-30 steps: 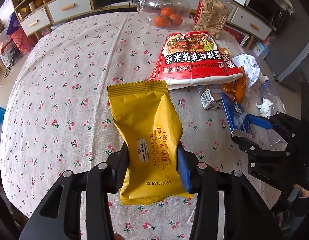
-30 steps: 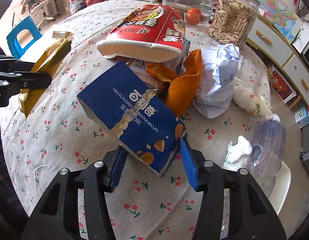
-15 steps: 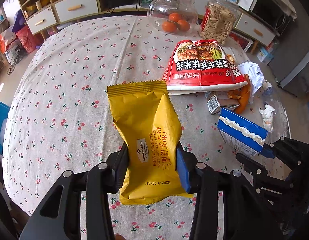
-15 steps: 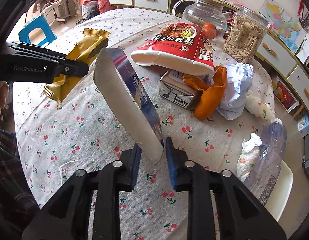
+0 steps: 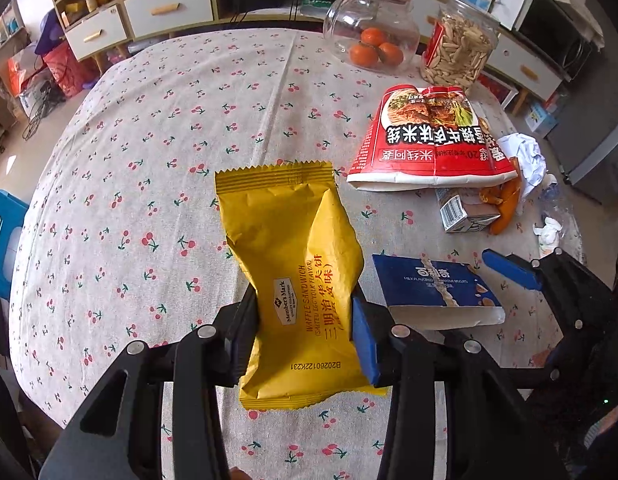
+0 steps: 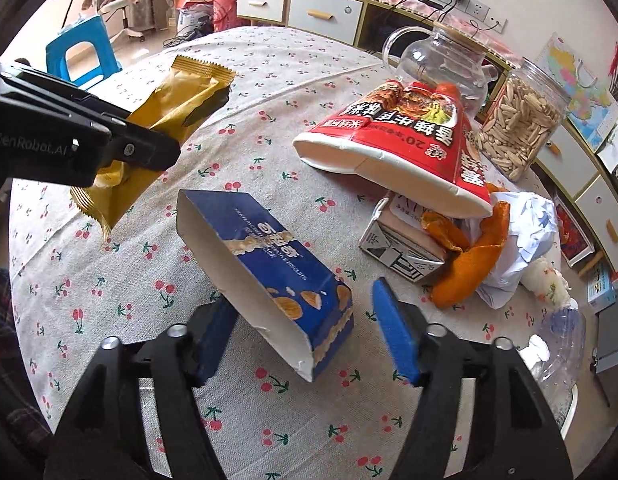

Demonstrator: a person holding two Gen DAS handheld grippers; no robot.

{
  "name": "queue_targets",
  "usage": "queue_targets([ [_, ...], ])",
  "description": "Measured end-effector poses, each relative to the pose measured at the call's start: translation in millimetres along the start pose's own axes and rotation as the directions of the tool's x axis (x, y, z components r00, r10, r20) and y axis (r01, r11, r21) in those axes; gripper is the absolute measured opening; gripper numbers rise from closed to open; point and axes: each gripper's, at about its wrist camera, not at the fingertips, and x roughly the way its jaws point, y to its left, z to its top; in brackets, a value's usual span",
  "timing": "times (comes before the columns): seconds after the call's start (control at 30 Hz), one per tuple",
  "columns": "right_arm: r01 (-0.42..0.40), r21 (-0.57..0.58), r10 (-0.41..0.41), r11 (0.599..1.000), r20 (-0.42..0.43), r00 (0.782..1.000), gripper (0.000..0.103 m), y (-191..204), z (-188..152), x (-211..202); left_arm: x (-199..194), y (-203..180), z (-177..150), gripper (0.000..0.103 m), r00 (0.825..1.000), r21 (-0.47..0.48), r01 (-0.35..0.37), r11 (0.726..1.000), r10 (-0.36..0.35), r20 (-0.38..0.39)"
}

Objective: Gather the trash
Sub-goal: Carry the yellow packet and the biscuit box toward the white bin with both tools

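Two claws in play over the cherry-print tablecloth [image 5: 157, 128]. My left gripper [image 5: 305, 332] is clamped on the yellow wafer packet [image 5: 297, 272], lifted clear of the cloth. Right of the packet, the blue biscuit box [image 6: 269, 276] lies on the cloth between my right gripper's [image 6: 305, 332] fingers, which are spread wide, pads not touching it. Further right of the packet: red noodle tub [image 6: 397, 152], small carton [image 6: 397, 248], orange peel [image 6: 465, 264], crumpled paper [image 6: 525, 236].
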Motion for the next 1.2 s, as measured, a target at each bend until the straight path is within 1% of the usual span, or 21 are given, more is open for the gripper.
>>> queue_targets([
  [0.07, 0.016, 0.0, -0.016, 1.0, -0.013, 1.0, 0.019, 1, 1, 6, -1, 6, 0, 0.042, 1.0, -0.015, -0.002, 1.0, 0.002, 0.002],
  [0.1, 0.008, 0.011, -0.008, 1.0, -0.01, 1.0, 0.016, 1, 2, 7, -1, 9, 1, 0.042, 1.0, -0.021, -0.003, 1.0, 0.003, 0.002],
  [0.2, -0.008, 0.039, 0.007, 0.999, 0.017, 1.0, 0.013, 0, 6, 3, -3, 13, 0, 0.042, 1.0, -0.029, -0.003, 1.0, 0.003, 0.005],
  [0.43, 0.0, 0.092, -0.003, 0.996, 0.035, 0.999, 0.012, -6, 9, -6, -7, 14, 1, 0.041, 1.0, -0.032, -0.004, 0.999, 0.004, 0.019],
  [0.67, 0.001, 0.153, -0.016, 0.988, 0.099, 0.995, 0.011, -15, 10, -33, -16, 10, 4, 0.04, 0.999, -0.044, 0.002, 0.999, 0.0, 0.052],
  [0.8, -0.002, 0.19, -0.025, 0.982, 0.139, 0.99, 0.011, -24, 9, -49, -23, 2, 7, 0.04, 0.997, -0.043, 0.009, 0.999, -0.006, 0.081],
  [0.97, 0.013, 0.23, -0.057, 0.973, 0.184, 0.981, 0.011, -37, 7, -68, -35, -8, 12, 0.04, 0.992, -0.049, 0.022, 0.999, -0.015, 0.124],
  [1.2, 0.045, 0.283, -0.112, 0.958, 0.223, 0.968, 0.011, -60, -1, -87, -55, -33, 22, 0.04, 0.98, -0.04, 0.063, 0.997, -0.054, 0.193],
])
